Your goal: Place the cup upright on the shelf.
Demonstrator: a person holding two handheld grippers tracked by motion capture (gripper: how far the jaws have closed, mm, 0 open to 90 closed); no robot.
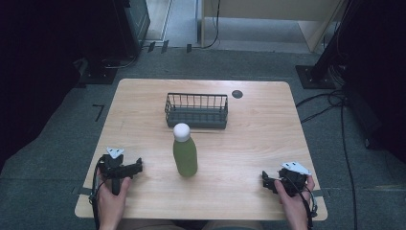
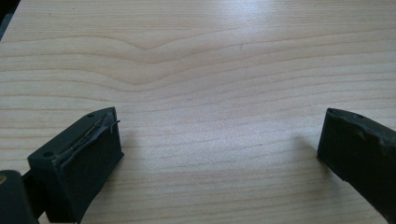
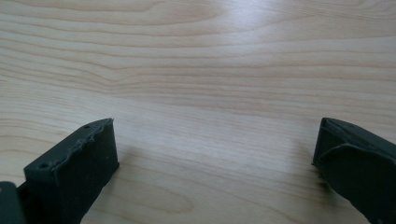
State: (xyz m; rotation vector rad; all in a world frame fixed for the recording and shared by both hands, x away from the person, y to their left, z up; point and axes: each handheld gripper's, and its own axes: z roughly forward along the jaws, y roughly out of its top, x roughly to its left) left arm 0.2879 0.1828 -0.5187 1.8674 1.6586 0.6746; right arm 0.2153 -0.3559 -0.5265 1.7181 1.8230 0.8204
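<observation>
The bottle is standing upright just before the basket. Both grippers, left and right, are resting spread and empty beside it (well apart); probably best gripping its body squarely.

Left hand is coming in from the bottom edge, wrapping the handle of the left gripper, which is pointing toward the right, low over the counter. Its fingers are standing wide apart with nothing between them. Right hand is gripping the right gripper, which is pointing left, toward the other. Its fingers are also spread wide with nothing between them, tips sitting close to the wood. Both forearms are lying at the near edge, well apart.
</observation>
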